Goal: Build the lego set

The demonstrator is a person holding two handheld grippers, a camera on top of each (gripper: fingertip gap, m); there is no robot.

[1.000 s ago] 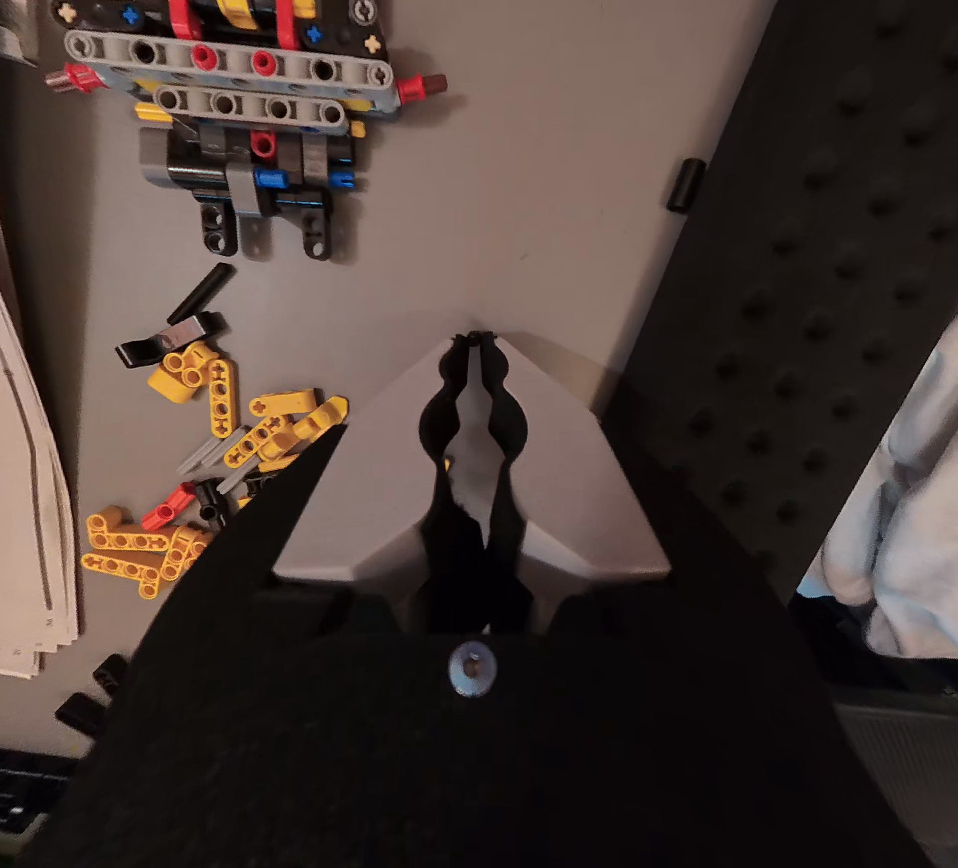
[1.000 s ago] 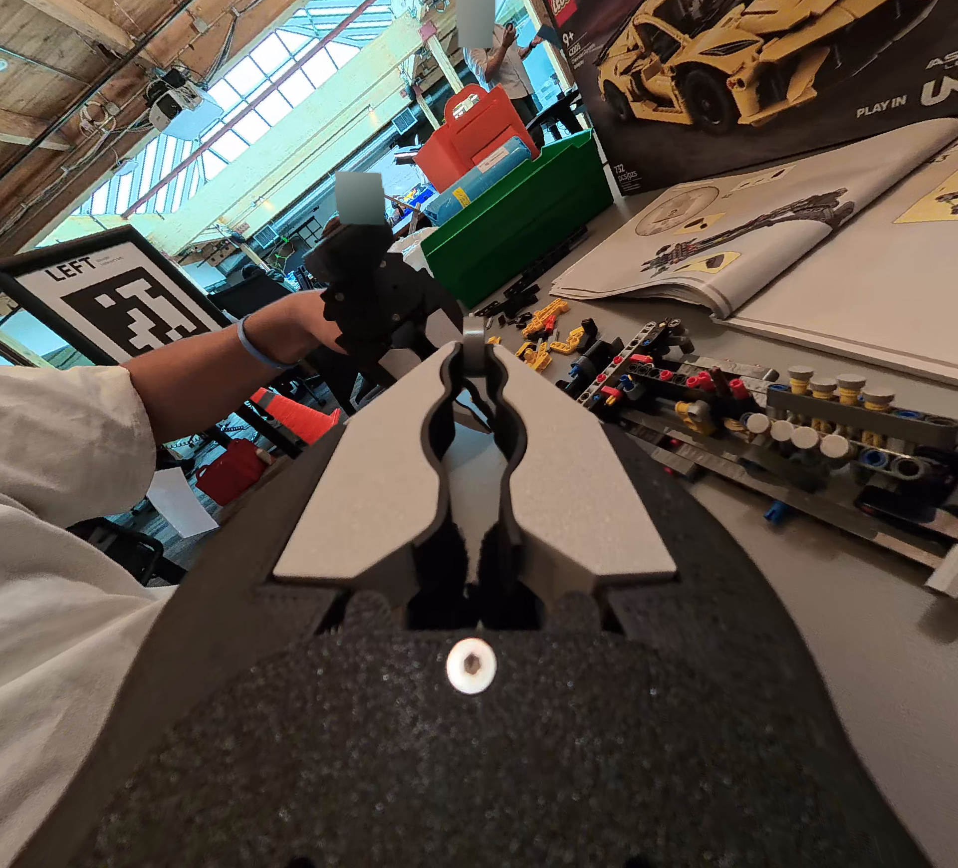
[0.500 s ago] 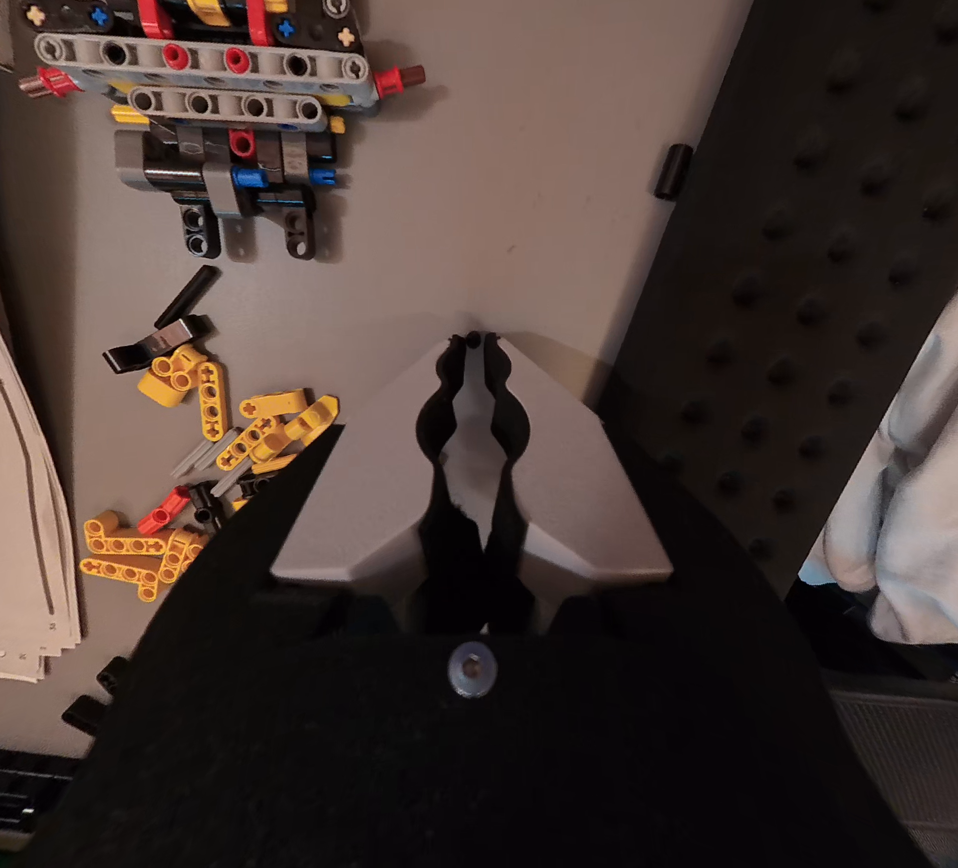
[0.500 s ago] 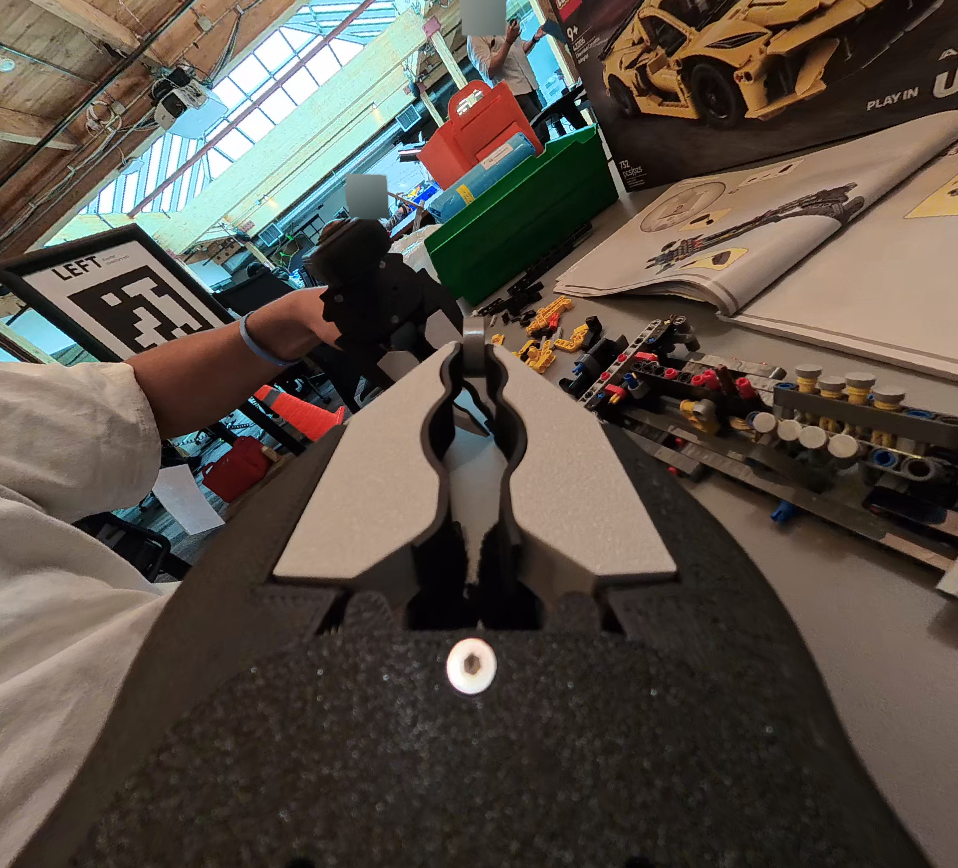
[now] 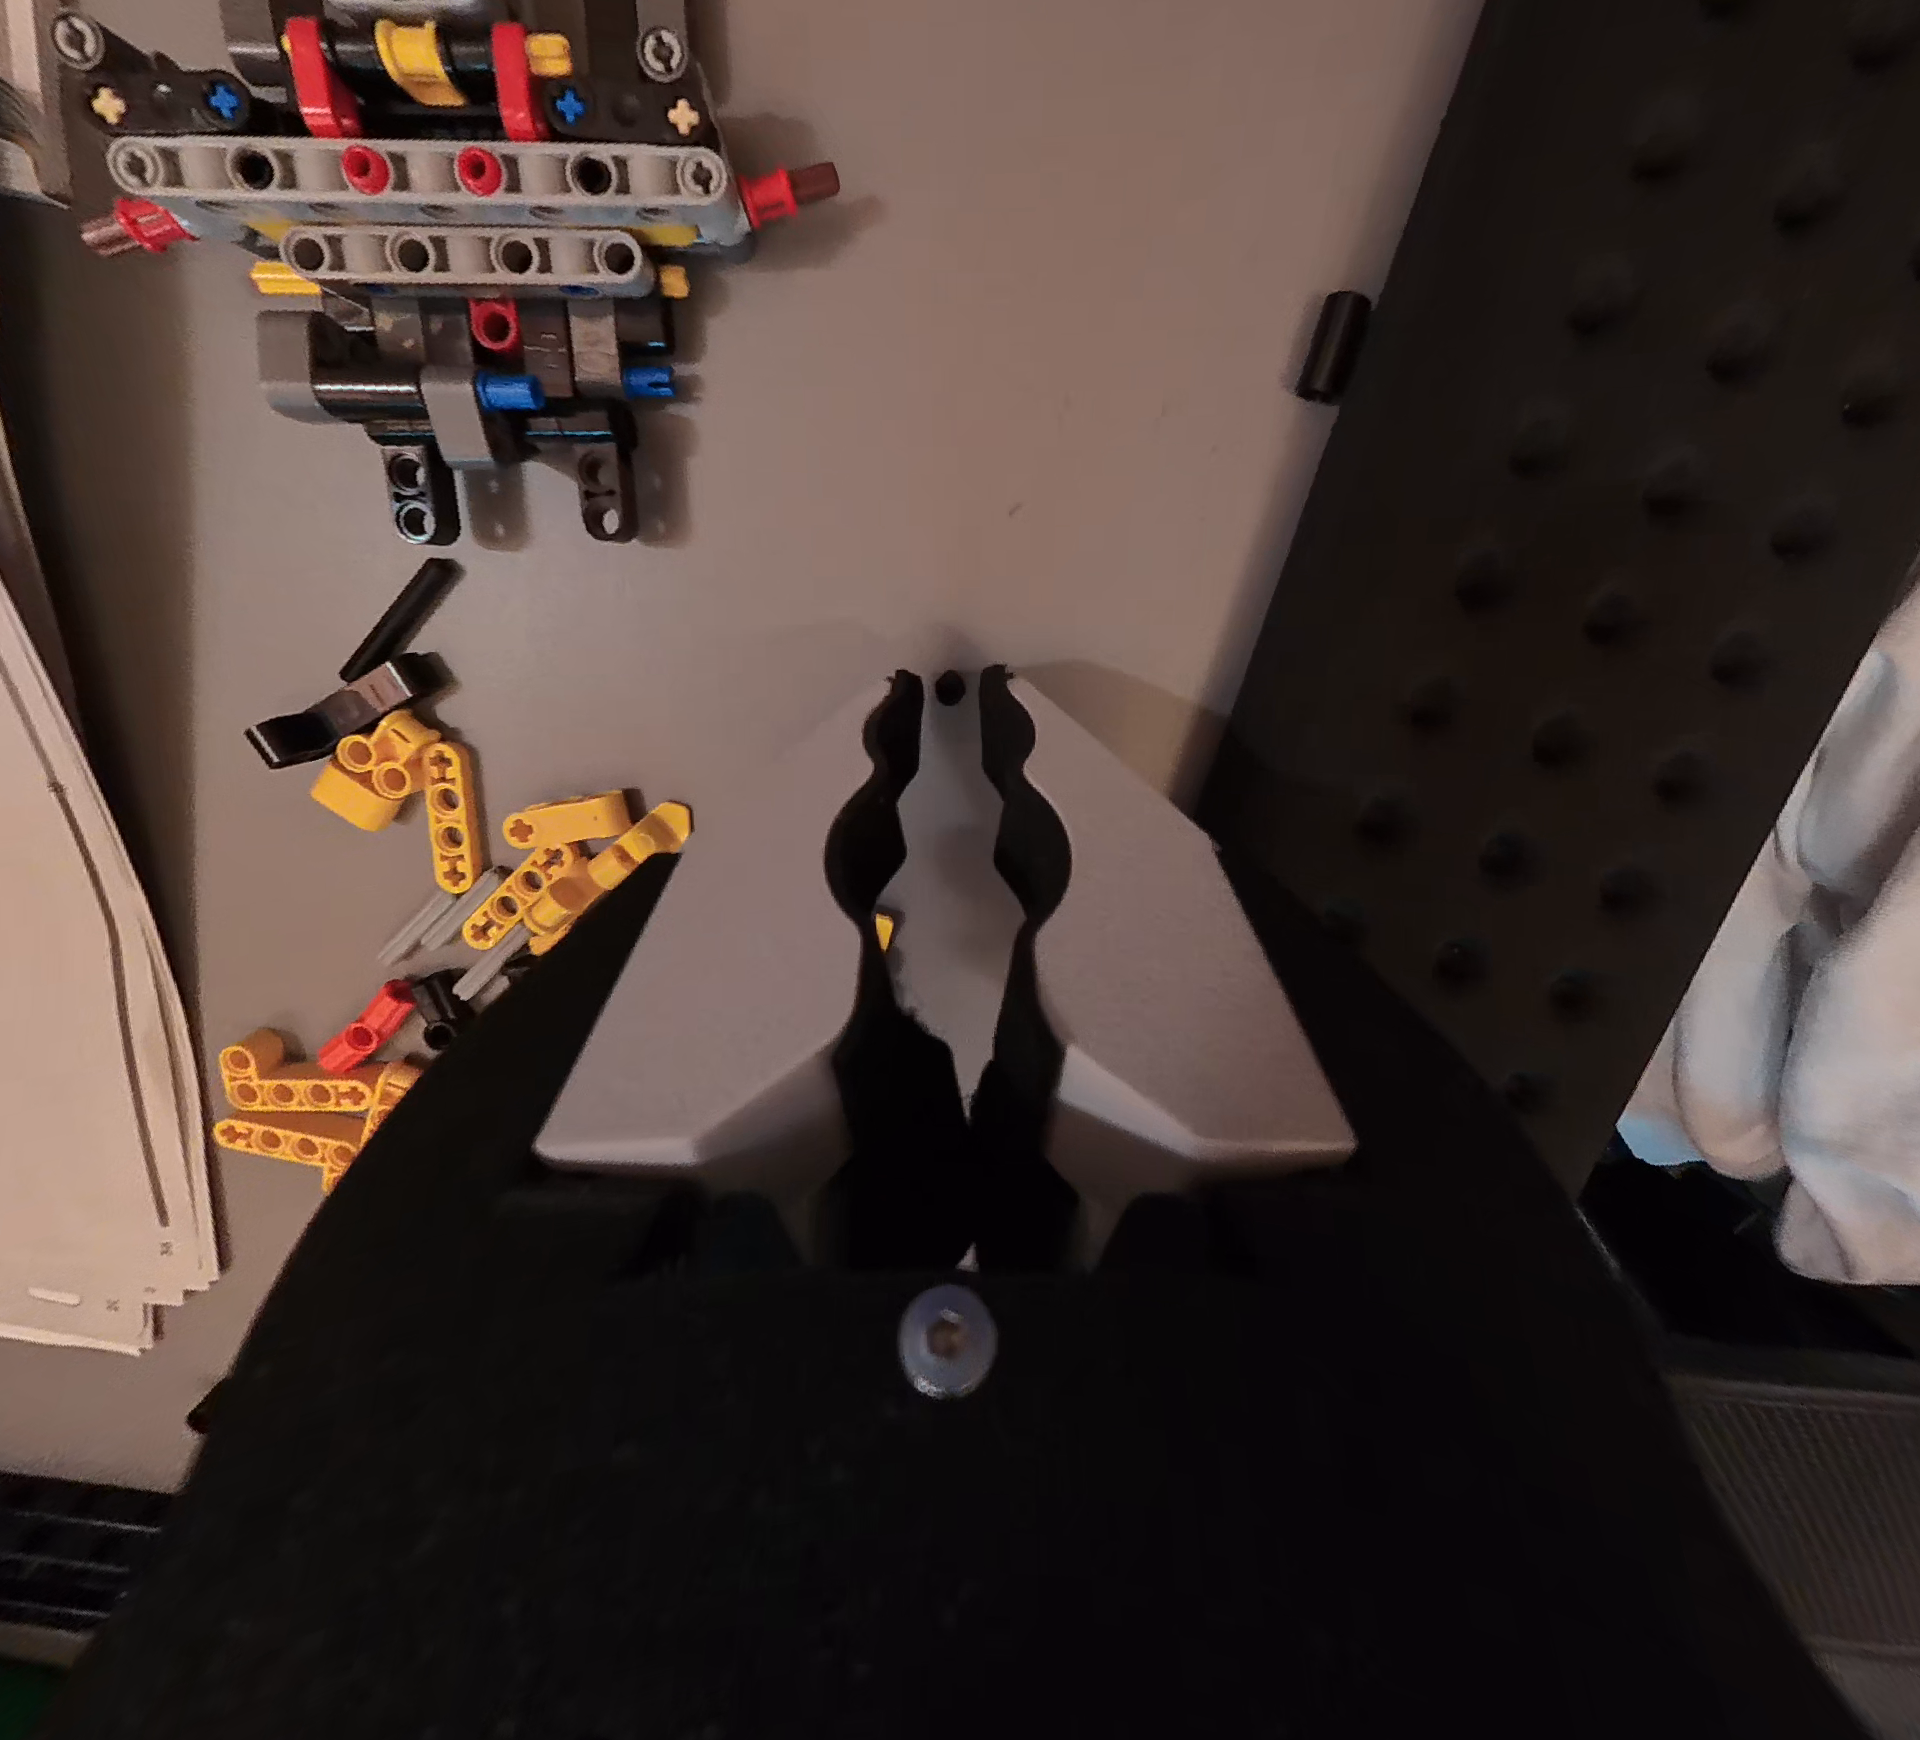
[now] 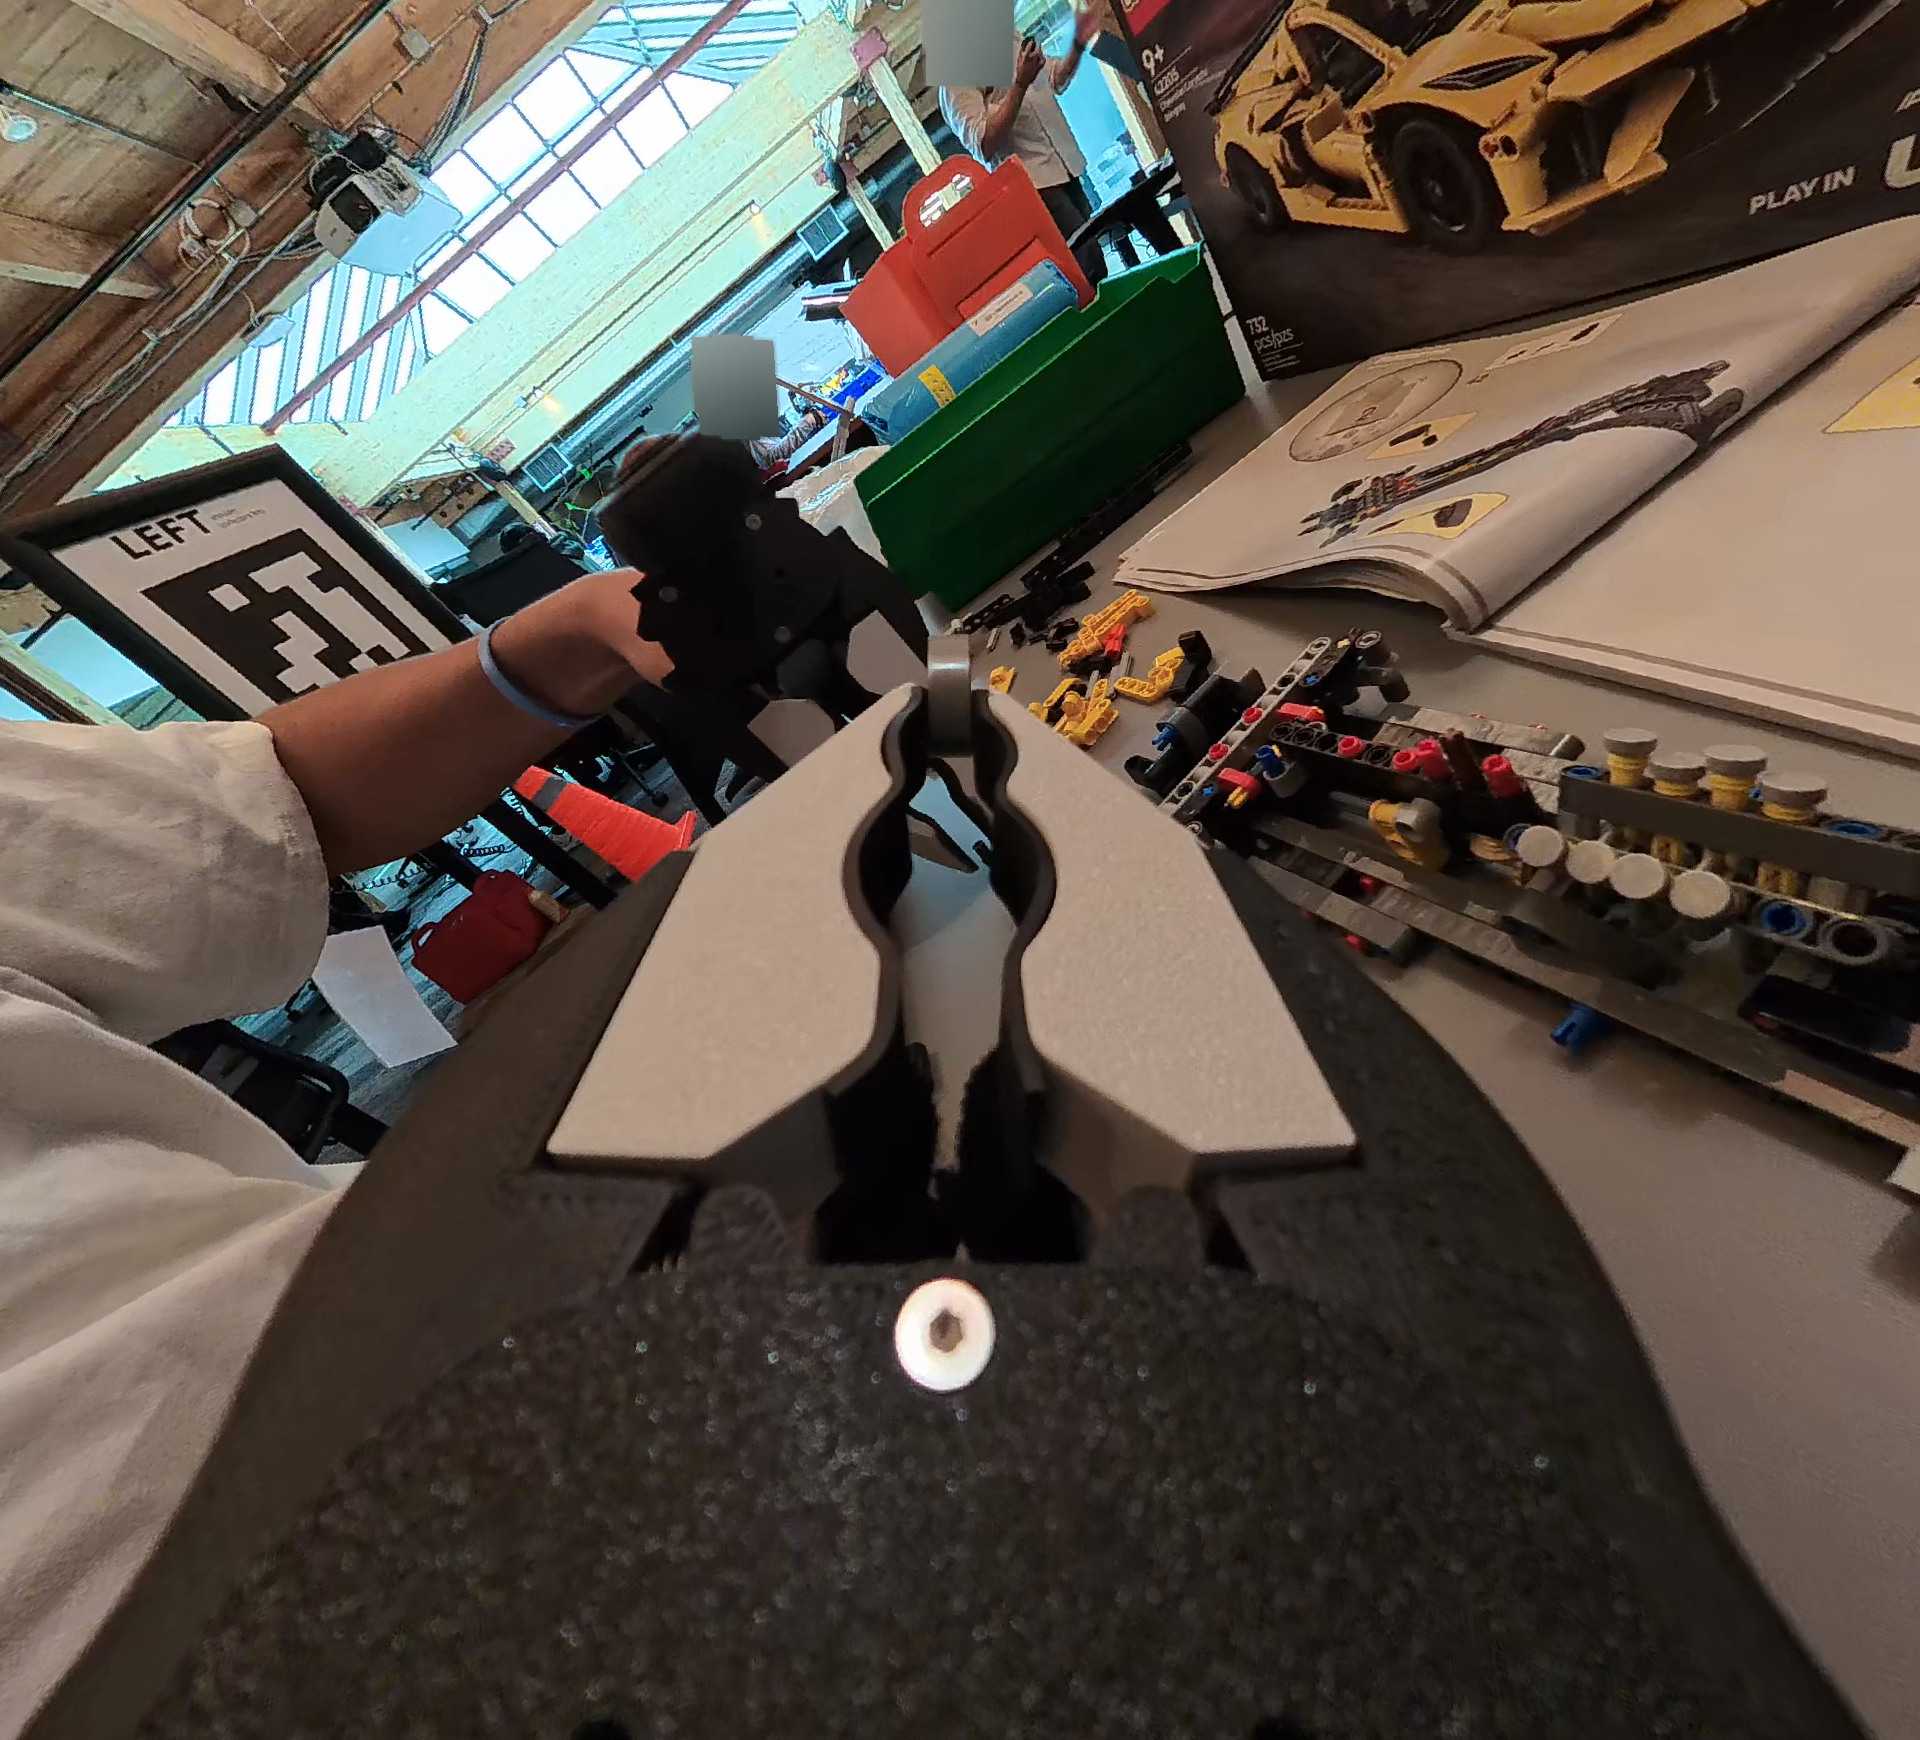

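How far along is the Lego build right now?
Done: a partial chassis assembly of grey, black and red beams lies on the table. In hand: the right gripper pinches a small grey piece; the left gripper is open, with a small black pin between its tips. Left: loose yellow beams and other pieces lie unused, so most of the build remains.

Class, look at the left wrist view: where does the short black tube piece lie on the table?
The short black tube piece lies alone at the table's right edge, against the studded black mat, right of the part-built assembly.
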